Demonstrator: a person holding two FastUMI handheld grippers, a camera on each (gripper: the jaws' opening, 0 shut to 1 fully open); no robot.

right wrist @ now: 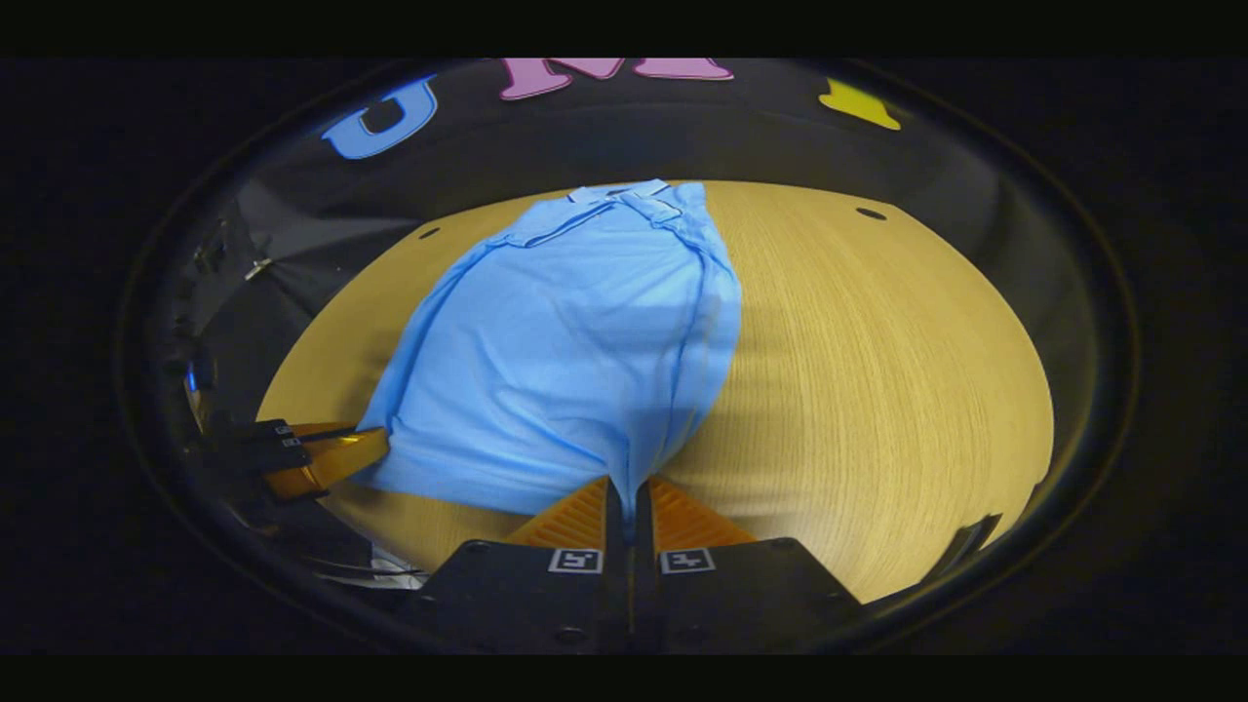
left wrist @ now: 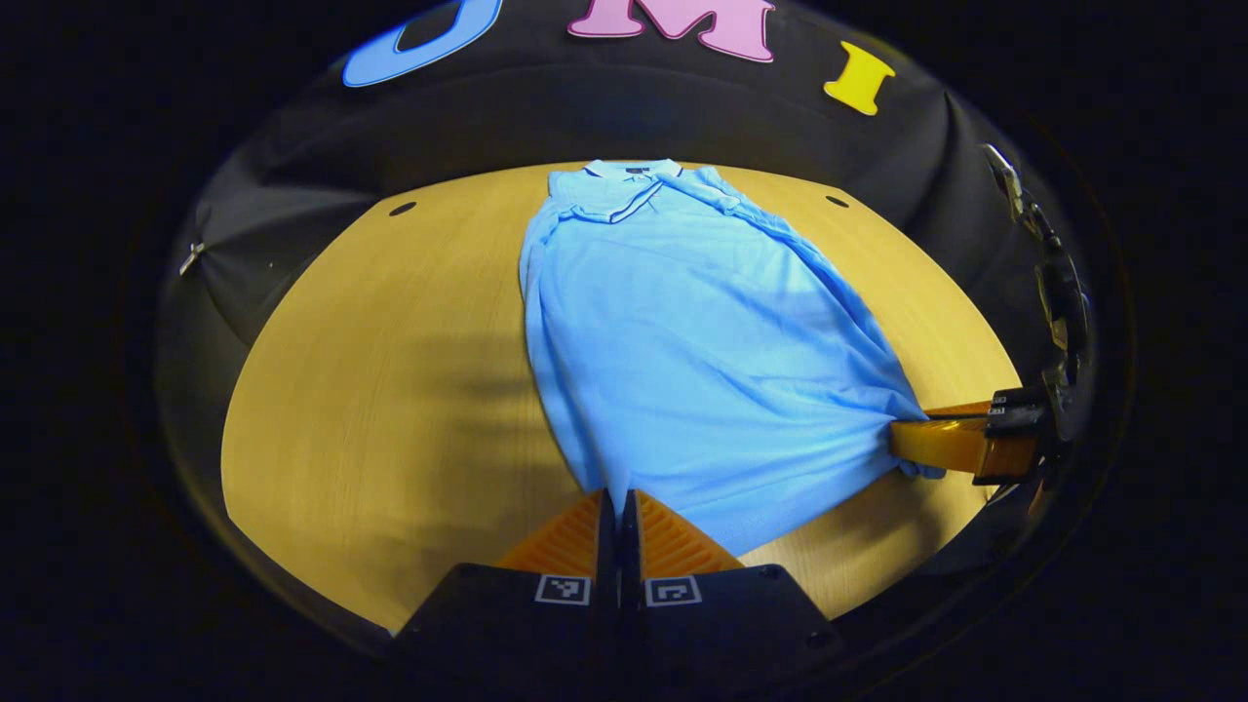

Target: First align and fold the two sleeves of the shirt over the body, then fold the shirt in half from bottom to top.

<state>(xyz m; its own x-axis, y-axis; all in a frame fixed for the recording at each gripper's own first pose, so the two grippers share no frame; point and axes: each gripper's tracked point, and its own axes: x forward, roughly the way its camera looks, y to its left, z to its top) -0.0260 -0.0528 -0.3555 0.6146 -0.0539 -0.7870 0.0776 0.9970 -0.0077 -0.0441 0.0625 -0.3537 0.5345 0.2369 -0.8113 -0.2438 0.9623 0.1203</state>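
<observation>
A light blue polo shirt (left wrist: 682, 331) lies on the wooden table (left wrist: 390, 370), collar at the far end, both sleeves folded over the body. My left gripper (left wrist: 618, 499) is shut on the shirt's bottom hem at one corner. The other corner of the hem is pinched by my right gripper (left wrist: 912, 444), seen at the right of the left gripper view. In the right gripper view the same shirt (right wrist: 565, 351) runs away from my right gripper (right wrist: 629, 497), whose fingers clamp a fold of the hem. The left gripper (right wrist: 366, 448) holds the far corner at the left there.
The wooden table (right wrist: 877, 370) has bare wood on both sides of the shirt. Two small dark holes (left wrist: 402, 208) (left wrist: 837, 201) sit near its far edge. Black cloth walls close in the back and sides.
</observation>
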